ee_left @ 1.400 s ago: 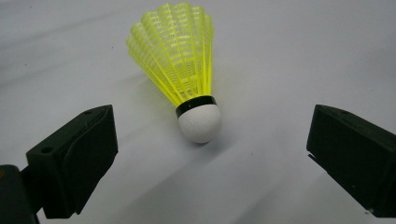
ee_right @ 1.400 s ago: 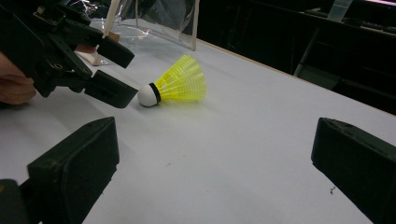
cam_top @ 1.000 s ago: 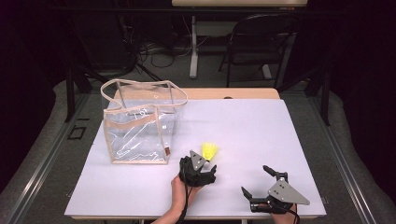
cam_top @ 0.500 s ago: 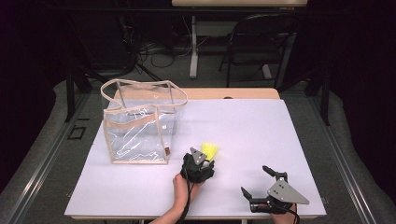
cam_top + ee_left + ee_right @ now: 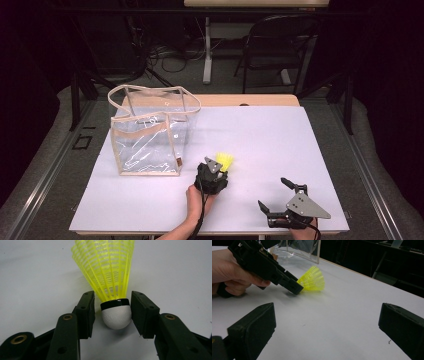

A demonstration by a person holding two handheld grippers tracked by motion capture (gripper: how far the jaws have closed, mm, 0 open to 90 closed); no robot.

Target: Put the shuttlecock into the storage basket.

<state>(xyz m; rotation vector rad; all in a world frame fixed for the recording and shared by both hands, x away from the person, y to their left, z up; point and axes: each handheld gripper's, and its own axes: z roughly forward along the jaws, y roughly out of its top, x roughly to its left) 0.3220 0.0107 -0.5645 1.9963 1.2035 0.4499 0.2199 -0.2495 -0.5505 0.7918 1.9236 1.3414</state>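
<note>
The left tongs (image 5: 116,312) lie low on the white worktop (image 5: 280,145) with their jaws on either side of the white rounded nose of a yellow shuttlecock (image 5: 110,272). The jaws have just been closing, yet a thin gap is visible on each side of the nose, so they stand apart and nothing is pinched. The shuttlecock lies on its side, nose between the jaws and its mesh skirt fanning away beyond the tips.

My worry is the shape of that nose. It is round and smooth, and the pads would meet it near the black band where it narrows; if they land slightly off centre, I judge it could squirt forward out of the grip or roll aside on the slick worktop. Closing further up on the skirt could crush the thin plastic ribs. A light thing like this may also swing once lifted.

The right tongs (image 5: 280,197) rest to the right of the left ones, jaws wide apart and empty, well clear of the shuttlecock.

Farther off, beyond and to the left of the left tongs, a clear bag (image 5: 150,132) with beige trim stands upright, mouth open. Its soft walls could buckle if bumped.

A small brown tag sits at the bag's near corner; no writing can be read on it, nor on the shuttlecock.
</note>
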